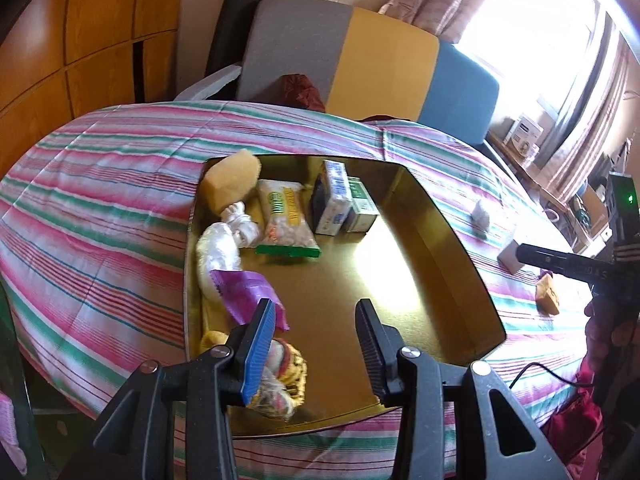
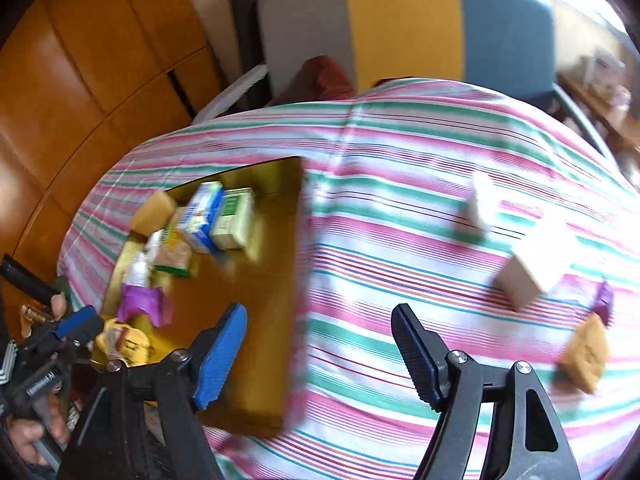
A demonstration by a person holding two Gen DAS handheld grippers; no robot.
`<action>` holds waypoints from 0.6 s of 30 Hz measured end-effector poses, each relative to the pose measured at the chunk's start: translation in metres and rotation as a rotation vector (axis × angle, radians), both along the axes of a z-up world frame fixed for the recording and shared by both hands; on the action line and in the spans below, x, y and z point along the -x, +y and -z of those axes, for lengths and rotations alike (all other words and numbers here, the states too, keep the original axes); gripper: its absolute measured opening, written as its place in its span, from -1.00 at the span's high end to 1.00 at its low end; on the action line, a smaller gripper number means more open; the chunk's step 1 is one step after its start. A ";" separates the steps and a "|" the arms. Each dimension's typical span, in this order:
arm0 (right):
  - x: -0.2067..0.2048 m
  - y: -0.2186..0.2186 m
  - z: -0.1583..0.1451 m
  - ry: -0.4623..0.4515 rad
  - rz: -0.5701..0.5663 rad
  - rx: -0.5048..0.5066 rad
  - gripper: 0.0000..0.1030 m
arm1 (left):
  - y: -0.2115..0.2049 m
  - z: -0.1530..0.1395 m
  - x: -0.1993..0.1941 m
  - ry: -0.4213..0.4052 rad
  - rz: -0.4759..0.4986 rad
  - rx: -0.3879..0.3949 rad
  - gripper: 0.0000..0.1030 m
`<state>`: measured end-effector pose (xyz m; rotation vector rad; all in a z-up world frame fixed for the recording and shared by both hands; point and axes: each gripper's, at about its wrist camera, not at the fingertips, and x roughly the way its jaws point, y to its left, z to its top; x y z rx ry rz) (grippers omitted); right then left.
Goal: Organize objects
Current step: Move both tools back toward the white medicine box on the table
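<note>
A gold tray (image 1: 448, 248) lies on the striped tablecloth (image 1: 100, 200). In it are a yellow sponge (image 1: 230, 178), a snack bag (image 1: 286, 216), two small cartons (image 1: 344, 200), a white knotted bag (image 1: 220, 252), a purple packet (image 1: 244, 292) and a yellow wrapped item (image 1: 288, 376). My left gripper (image 1: 316, 344) is open and empty above the tray's near edge. My right gripper (image 2: 320, 356) is open and empty over the cloth, just right of the tray (image 2: 260, 320). Loose on the cloth are a white block (image 2: 532, 268), a tan block (image 2: 586, 352), a white wad (image 2: 478, 204) and a purple piece (image 2: 604, 300).
A grey, yellow and blue chair (image 1: 360, 60) stands behind the table. Wooden cabinets (image 1: 80, 40) are at the left. A shelf with boxes (image 1: 524, 136) sits by the bright window at the right. The right wrist view is motion-blurred.
</note>
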<state>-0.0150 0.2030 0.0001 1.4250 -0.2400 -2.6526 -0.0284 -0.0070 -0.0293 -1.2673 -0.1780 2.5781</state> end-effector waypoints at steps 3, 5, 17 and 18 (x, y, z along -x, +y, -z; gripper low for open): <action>-0.015 0.044 0.000 0.000 0.095 -0.024 -0.51 | 0.008 -0.002 -0.002 0.005 0.020 0.008 0.19; -0.021 0.068 0.000 0.000 0.150 -0.033 -0.53 | 0.013 -0.003 -0.002 0.004 0.034 0.010 0.19; -0.041 0.192 0.018 0.042 0.457 -0.068 -0.61 | 0.055 -0.005 -0.005 0.001 0.123 0.088 0.17; -0.047 0.210 0.029 0.043 0.532 -0.035 -0.61 | 0.060 -0.006 -0.005 0.004 0.134 0.094 0.16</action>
